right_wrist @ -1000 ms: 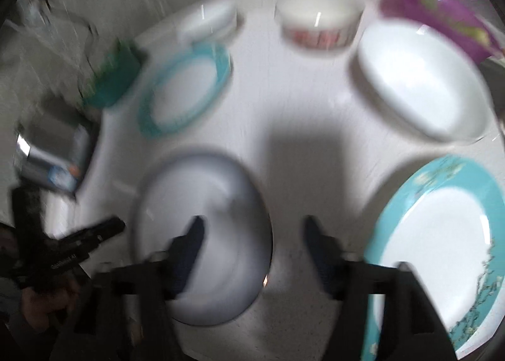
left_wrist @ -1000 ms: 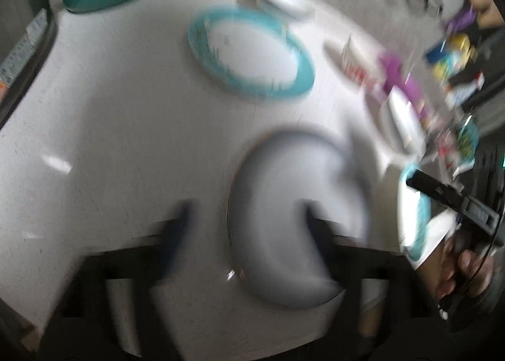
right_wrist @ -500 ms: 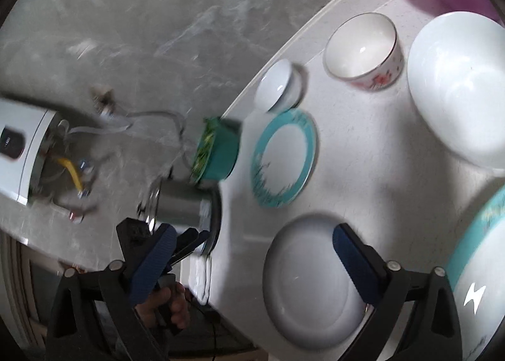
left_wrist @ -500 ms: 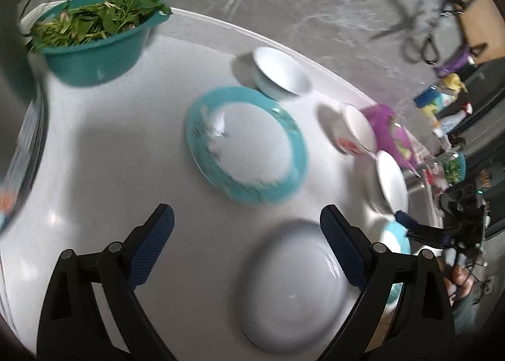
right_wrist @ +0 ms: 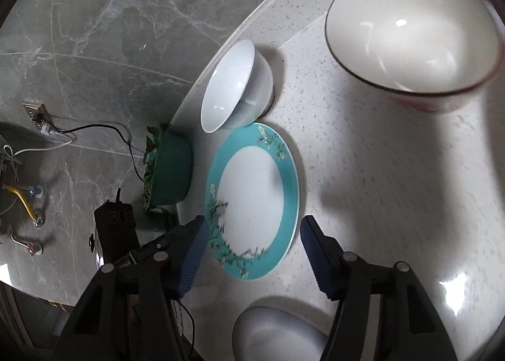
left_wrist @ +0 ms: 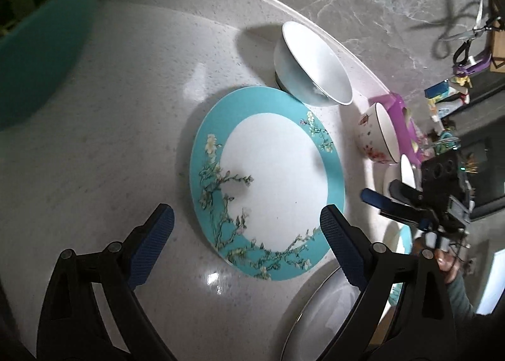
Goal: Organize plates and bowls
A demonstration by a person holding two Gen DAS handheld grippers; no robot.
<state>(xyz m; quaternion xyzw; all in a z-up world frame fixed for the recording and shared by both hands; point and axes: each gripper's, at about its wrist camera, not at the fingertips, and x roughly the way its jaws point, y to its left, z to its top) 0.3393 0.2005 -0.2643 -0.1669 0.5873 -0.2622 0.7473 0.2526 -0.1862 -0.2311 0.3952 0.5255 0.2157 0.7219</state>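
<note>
A teal-rimmed floral plate lies flat on the white counter; it also shows in the right wrist view. A small white bowl stands just behind it, seen too in the right wrist view. A white plate lies at the near edge, also in the right wrist view. A floral bowl stands to the right; it is large in the right wrist view. My left gripper is open above the teal plate's near rim. My right gripper is open over the same plate.
A teal basin of greens stands at the counter's far left, also in the right wrist view. A purple container sits behind the floral bowl. Scissors hang on the marble wall. The right gripper shows in the left wrist view.
Both grippers have moved forward from the white plate toward the teal floral plate, which now fills the middle of both views. Both stay open and empty.
</note>
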